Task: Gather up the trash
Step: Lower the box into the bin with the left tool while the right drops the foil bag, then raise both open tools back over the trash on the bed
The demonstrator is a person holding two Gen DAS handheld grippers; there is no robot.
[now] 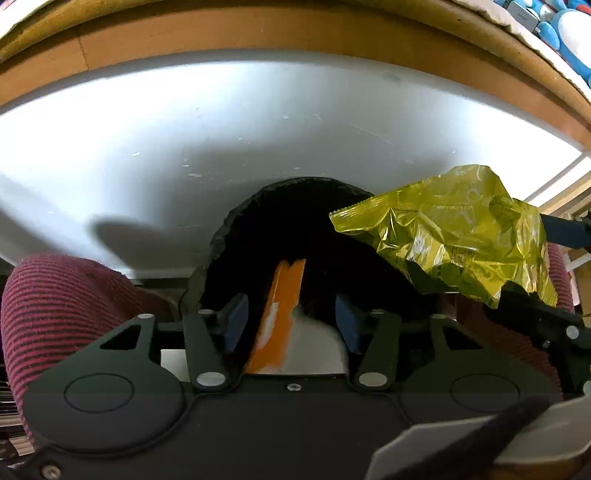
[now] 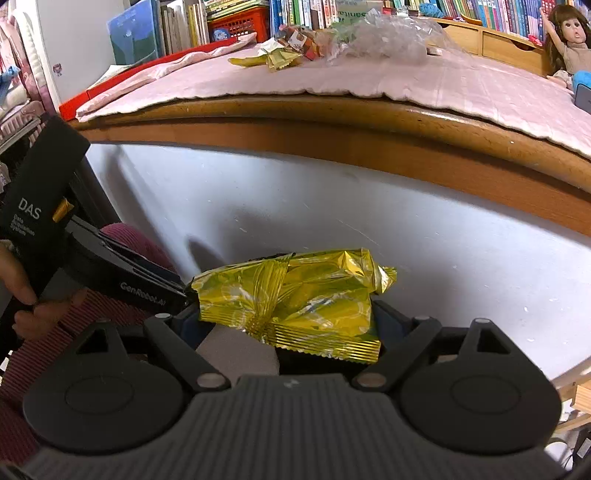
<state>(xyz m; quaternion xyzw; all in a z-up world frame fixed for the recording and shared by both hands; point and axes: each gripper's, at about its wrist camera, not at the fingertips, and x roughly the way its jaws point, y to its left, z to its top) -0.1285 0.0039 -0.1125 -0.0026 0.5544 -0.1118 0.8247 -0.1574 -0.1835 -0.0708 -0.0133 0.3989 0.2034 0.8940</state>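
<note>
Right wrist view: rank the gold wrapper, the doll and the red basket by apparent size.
1. gold wrapper, though it sits closest to the camera, between the right claw's pads
2. doll, cut off by the frame edge
3. red basket, close to the doll, so unsure

My left claw [image 1: 291, 321]: low centre of its own view, jaws apart over the bin opening [image 1: 280, 229], a wrapper [image 1: 280, 314] between them, touching neither pad as far as I can tell.
Bin opening: centre of frame, in front of the panel [image 1: 258, 129].
Foil packet [image 1: 454, 229]: right of centre, above the bin's right rim.
My right claw [image 2: 288, 314]: low centre of its view, pads on either side of the foil packet [image 2: 295, 295].
Left claw from the right view [image 2: 110, 266]: left edge, tip beside the packet's left end.
Tabletop [image 2: 369, 85]: upper frame, above the panel [image 2: 332, 206].
Trash pile [image 2: 295, 48]: top centre, on the tabletop.
Doll [image 2: 565, 40]: upper right corner.
Books [image 2: 295, 14]: top edge, behind the pile.
</note>
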